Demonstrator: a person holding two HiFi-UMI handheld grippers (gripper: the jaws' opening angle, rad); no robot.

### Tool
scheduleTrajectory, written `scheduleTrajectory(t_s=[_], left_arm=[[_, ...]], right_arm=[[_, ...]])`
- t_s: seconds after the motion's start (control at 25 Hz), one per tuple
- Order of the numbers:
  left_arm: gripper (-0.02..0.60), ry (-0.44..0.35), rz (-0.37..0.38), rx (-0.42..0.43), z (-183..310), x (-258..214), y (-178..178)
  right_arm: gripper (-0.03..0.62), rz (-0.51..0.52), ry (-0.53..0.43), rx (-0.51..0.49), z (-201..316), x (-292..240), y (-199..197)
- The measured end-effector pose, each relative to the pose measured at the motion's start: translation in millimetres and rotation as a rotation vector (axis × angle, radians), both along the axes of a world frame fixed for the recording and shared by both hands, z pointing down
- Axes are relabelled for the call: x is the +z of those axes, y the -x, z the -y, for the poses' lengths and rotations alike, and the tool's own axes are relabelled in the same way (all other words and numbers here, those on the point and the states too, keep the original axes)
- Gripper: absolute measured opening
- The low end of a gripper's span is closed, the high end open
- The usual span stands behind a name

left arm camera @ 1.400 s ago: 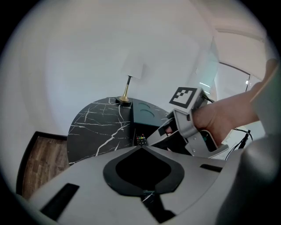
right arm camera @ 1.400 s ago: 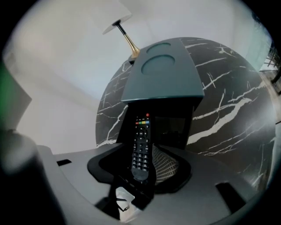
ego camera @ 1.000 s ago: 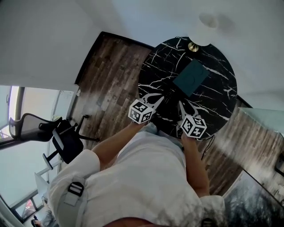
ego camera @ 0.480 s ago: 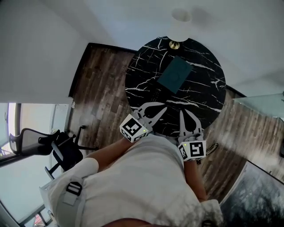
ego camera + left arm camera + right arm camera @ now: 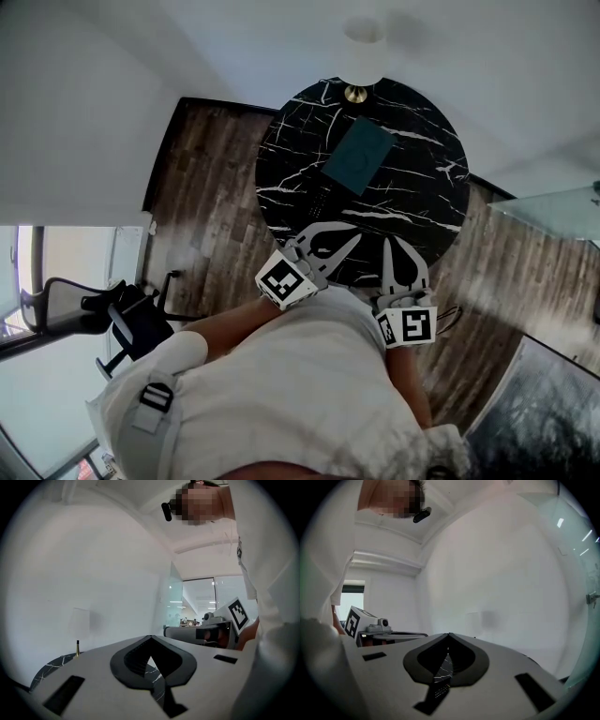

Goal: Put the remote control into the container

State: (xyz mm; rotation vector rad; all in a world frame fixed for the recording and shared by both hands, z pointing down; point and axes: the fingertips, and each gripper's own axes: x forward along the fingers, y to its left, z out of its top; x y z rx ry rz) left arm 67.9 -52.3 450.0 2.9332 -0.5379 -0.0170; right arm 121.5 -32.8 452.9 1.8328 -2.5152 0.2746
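On the round black marble table (image 5: 422, 202), a teal rectangular container (image 5: 356, 157) lies toward the far side. The dark remote control (image 5: 319, 200) lies just in front of it to the left, faint against the marble. My left gripper (image 5: 352, 236) hovers over the table's near edge, short of the remote, jaws shut and empty. Beside it, my right gripper (image 5: 388, 244) is also shut on nothing. In the left gripper view the left gripper (image 5: 150, 638) points above the table with its jaw tips meeting. The right gripper (image 5: 449, 634) shows the same in its own view.
A lamp with a white shade (image 5: 362, 52) and brass base (image 5: 355, 94) stands at the table's far edge. Wood floor (image 5: 211, 187) surrounds the table. A black office chair (image 5: 131, 314) stands to the left. White walls rise behind the table.
Both grippers have drawn back from beside the container to the table's near edge. The head view has shifted, so the table now sits further left and up.
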Motion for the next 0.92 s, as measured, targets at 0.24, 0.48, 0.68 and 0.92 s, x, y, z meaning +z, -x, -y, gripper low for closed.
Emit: scheduleTrajectory(t_s=[0.24,0.48,0.68,0.92], left_arm=[[0.006,-0.009,0.017,0.0,1.8,0.6,-3.4],[0.006,-0.003,0.026,-0.006,0.4,2.4,0.4],[0.006,0.022,0.029,-0.03,2.8,6.3,6.4],[0.006,0.016,0.044,-0.03,4.2,8.5,7.6]], right_arm=[[0.009,0.015,0.004,0.004,0.7,2.2,-1.9],[0.009,0.02,0.005,-0.002,3.5,3.8,0.6],[0.009,0.025,0.006,-0.006,5.6,4.4,3.4],[0.008,0.022,0.014,-0.008,6.9,6.7,4.2]])
